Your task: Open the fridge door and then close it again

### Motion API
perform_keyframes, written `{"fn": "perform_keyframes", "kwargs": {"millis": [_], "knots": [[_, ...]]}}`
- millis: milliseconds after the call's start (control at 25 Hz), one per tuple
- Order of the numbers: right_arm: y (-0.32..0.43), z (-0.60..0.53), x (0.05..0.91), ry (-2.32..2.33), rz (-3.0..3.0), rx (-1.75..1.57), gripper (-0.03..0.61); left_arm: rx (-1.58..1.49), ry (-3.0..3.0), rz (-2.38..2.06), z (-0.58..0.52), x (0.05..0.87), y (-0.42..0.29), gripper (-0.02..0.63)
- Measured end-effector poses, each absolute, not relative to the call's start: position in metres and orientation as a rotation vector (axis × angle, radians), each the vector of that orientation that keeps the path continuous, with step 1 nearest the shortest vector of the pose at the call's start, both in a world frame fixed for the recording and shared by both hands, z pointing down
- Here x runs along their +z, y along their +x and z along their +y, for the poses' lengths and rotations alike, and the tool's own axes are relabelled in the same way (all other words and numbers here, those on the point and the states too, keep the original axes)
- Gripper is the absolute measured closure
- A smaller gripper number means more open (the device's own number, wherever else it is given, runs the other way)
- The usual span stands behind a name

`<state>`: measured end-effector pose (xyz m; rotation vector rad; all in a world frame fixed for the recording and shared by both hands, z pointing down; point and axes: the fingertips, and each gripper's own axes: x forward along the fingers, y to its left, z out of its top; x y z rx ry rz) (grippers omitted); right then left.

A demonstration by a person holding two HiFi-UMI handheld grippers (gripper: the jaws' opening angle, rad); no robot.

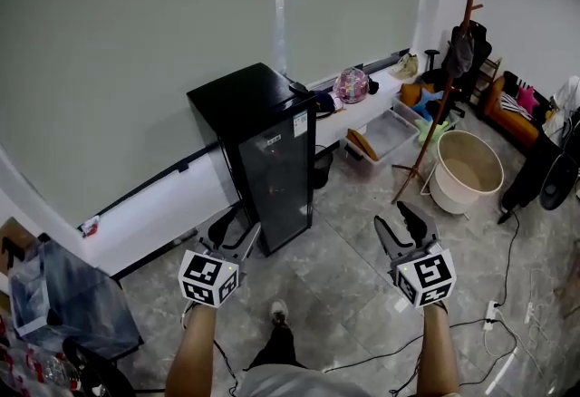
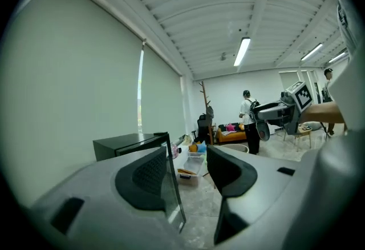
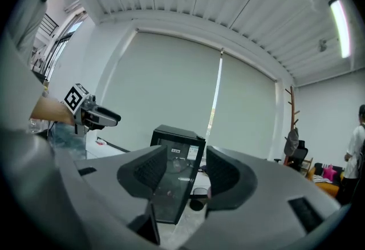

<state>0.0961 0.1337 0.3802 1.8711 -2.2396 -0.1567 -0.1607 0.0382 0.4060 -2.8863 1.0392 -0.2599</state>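
A coat stand, a white tub and a clear box sit off to the right. The black fridge stands by the wall, glass door shut, ahead of the left gripper and right gripper. Their jaws are wide apart and hold nothing.

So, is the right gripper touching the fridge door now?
Apart. In the head view, bare floor tiles lie between the right gripper and the fridge door. Its jaws stand open with nothing between them.
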Motion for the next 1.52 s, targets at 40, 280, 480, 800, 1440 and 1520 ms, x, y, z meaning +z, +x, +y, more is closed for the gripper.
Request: {"fn": "perform_keyframes", "kwargs": {"millis": [40, 280, 480, 800, 1440, 1520], "knots": [[0.097, 0.112, 0.376, 1.879, -2.251, -0.148, 0.39, -0.261, -2.875, 1.04, 0.015, 0.404, -0.162, 0.411], [0.088, -0.022, 0.352, 1.884, -2.259, -0.102, 0.4, -0.271, -2.851, 1.046, -0.116, 0.391, -0.174, 0.411], [0.064, -0.107, 0.341, 1.779, -2.261, -0.139, 0.407, -0.248, -2.878, 1.065, -0.198, 0.392, -0.189, 0.411], [0.009, -0.185, 0.361, 1.537, -2.26, -0.119, 0.452, -0.269, -2.957, 1.108, -0.24, 0.426, -0.205, 0.411], [-0.051, -0.297, 0.428, 0.71, -2.393, -0.326, 0.349, -0.391, -2.955, 1.501, -0.268, 0.488, -0.195, 0.38], [-0.052, -0.305, 0.439, 0.593, -2.38, -0.347, 0.344, -0.4, -2.939, 1.56, -0.271, 0.494, -0.187, 0.373]]}}
